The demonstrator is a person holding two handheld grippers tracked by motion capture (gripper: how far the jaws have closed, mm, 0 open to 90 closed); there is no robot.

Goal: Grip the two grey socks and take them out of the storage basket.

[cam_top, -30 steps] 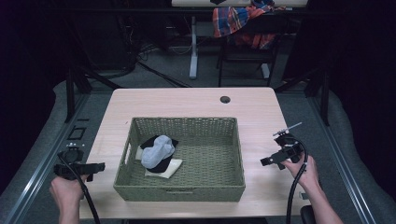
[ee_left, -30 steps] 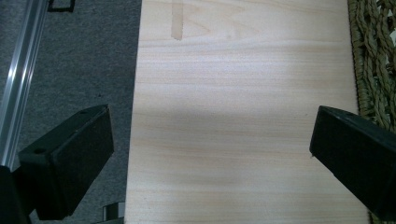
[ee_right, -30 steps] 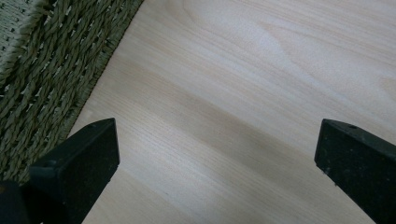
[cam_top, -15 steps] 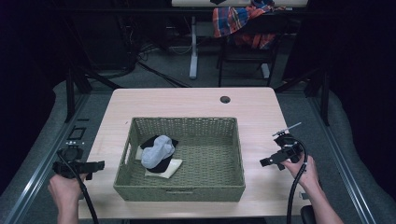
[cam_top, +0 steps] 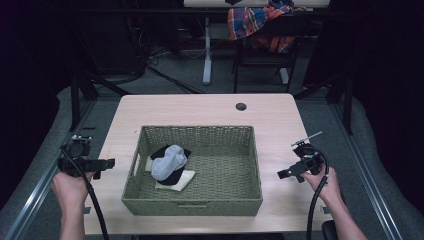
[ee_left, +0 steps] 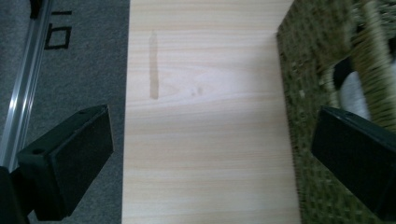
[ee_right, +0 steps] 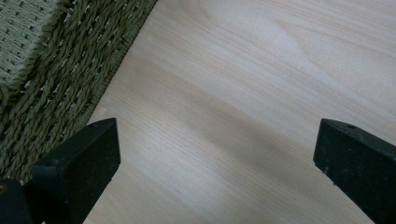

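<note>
Left claw (cam_top: 102,163) held at the left edge of the tabletop (cam_top: 210,107), jaws wide apart and clamped on nothing; bare pale wood and the tabletop's edge seen between them in the left gripper view, grey floor (ee_left: 70,60) and a metal rail (ee_left: 23,88) beyond that edge. Gripped from below by the left hand (cam_top: 70,187), cable (cam_top: 95,205) trailing toward the bottom. Just right of that claw, a woven green basket (cam_top: 192,200), standing in the middle of the tabletop, its wall (ee_left: 299,140) filling the right side of the left gripper view. Inside the basket, toward its left end: a grey sock (cam_top: 169,161) lying on a black cloth (cam_top: 175,176), with a cream piece (cam_top: 181,180) beneath. Farther back on the tabletop, a small dark round hole (cam_top: 241,106). Right claw (cam_top: 287,173) held over the bare wood right of the basket, near but apart from it, jaws likewise spread wide with nothing between; basket weave (ee_right: 60,79) at the upper left of the right gripper view. Held by the right hand (cam_top: 325,186). Beyond the tabletop, a plaid cloth (cam_top: 252,22) draped over a chair.
</note>
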